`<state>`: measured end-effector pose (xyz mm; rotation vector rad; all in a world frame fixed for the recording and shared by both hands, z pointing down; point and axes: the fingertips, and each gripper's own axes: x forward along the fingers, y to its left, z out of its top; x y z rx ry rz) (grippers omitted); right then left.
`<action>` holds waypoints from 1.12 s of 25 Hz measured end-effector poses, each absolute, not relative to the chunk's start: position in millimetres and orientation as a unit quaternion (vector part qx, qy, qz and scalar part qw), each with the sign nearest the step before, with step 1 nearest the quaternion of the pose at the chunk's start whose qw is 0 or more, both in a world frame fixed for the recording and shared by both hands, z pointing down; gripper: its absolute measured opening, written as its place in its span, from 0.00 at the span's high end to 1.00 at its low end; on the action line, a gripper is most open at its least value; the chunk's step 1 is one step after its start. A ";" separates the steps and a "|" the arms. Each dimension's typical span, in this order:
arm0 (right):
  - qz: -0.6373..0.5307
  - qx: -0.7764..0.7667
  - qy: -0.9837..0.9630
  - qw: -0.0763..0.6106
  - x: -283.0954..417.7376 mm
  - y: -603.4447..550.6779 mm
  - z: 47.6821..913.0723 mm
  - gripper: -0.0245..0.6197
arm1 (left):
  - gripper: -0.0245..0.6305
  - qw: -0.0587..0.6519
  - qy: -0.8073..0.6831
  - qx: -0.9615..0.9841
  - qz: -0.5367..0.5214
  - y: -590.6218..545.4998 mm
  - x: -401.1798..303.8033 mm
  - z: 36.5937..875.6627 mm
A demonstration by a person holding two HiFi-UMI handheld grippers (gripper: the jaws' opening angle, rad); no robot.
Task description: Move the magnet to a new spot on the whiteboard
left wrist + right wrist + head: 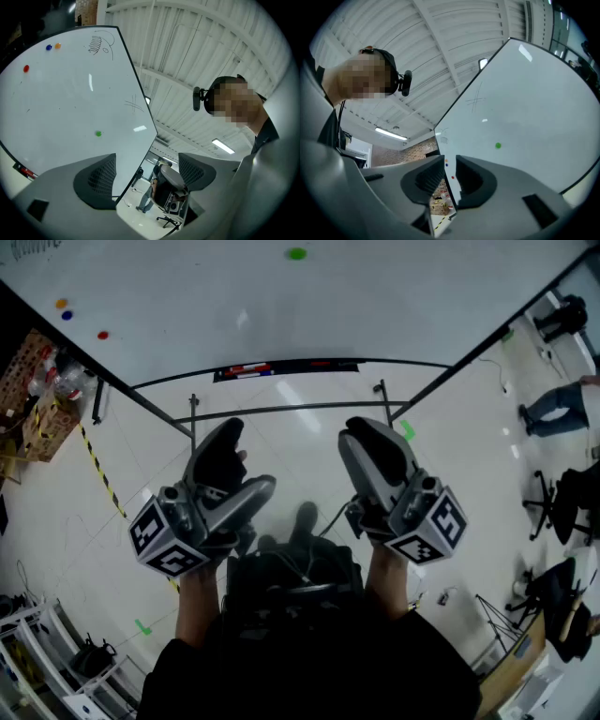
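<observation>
The whiteboard [281,306] stands in front of the person, and both grippers are held low, close to the person's body and well apart from the board. The green magnet [297,253] sits alone on the white surface, far from the other magnets. A red magnet [102,335], a blue magnet [67,315] and an orange magnet [61,304] sit near one corner of the board, the blue and the orange just beside each other. A marker tray [286,368] with some markers runs along the lower edge of the board.

The left gripper [147,176] has its jaws wide apart and nothing is between them; through the gap only the room far behind is visible. The right gripper [450,180] has its jaws apart by only a narrow gap, and they hold nothing; in the gap only the edge of the distant board shows. Neither gripper touches a magnet.

On the floor at the right side stand dark office chairs [562,502], and another person [553,409] stands near them.
</observation>
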<state>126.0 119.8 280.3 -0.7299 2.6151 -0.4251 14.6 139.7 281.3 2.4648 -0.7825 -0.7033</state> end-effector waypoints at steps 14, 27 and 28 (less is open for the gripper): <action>-0.159 -0.256 0.932 0.202 170.1 72.5 289.6 0.83 | 0.33 0.214 -0.309 0.898 -0.230 93.9 63.6 280.4; -0.113 -0.325 0.928 0.143 139.5 19.8 288.9 0.83 | 0.33 0.213 -0.270 0.907 -0.244 32.0 31.1 280.3; -0.110 -0.328 0.928 0.140 132.5 13.9 286.3 0.83 | 0.33 0.211 -0.269 0.907 -0.246 26.3 22.6 278.2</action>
